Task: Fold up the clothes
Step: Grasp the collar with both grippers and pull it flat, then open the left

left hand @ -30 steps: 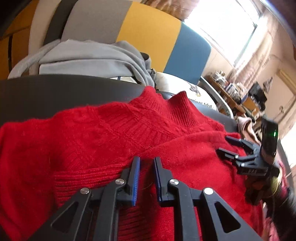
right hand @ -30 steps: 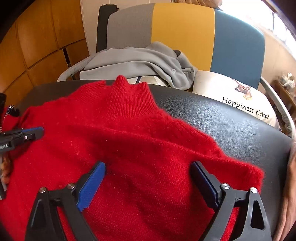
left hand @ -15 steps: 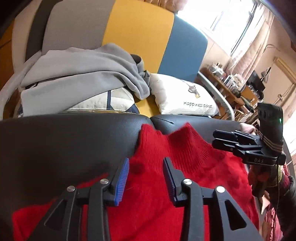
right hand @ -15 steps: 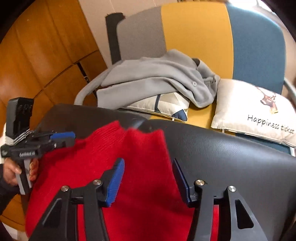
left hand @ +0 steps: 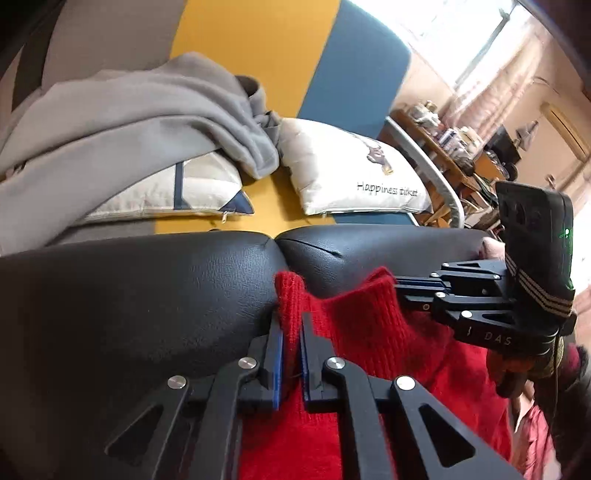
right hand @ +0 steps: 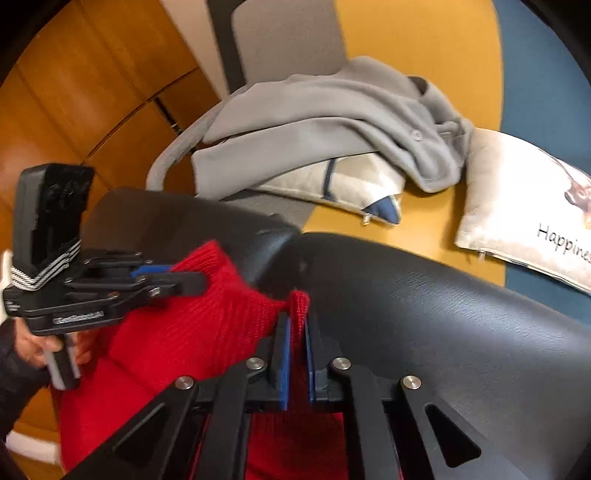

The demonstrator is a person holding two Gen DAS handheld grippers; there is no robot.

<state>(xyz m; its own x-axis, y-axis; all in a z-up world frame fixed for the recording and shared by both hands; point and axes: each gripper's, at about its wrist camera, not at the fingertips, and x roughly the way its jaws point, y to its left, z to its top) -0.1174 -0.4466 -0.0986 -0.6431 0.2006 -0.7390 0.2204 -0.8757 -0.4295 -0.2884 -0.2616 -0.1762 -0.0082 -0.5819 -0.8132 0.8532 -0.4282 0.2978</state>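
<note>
My left gripper (left hand: pixel 291 325) has its fingers (left hand: pixel 276 354) nearly together, with only a thin gap pinched on a ribbed edge of the red sweater (left hand: pixel 369 325); a tuft of knit pokes up past the tips at 12 o'clock. My right gripper (right hand: pixel 297 328) is closed to the same narrow slit on another bit of that ribbed edge, its blue pads (right hand: pixel 283 354) pressing the wool from both sides. Between my two grips the sweater's ribbed band stretches, and the rest of the sweater drops toward 6 o'clock. It lies over a black leather cushion (left hand: pixel 129 295) with a seam down its middle. Beyond, at 12 o'clock, a grey, yellow and blue sofa (left hand: pixel 258 55) holds a grey garment (left hand: pixel 129 110) heaped over a pillow (left hand: pixel 166 192), and at 1 o'clock a white pillow (left hand: pixel 343 173) reading "Happiness ticket". At 2 o'clock is a cluttered wooden shelf (left hand: pixel 443 147) under a bright window (left hand: pixel 461 33).
</note>
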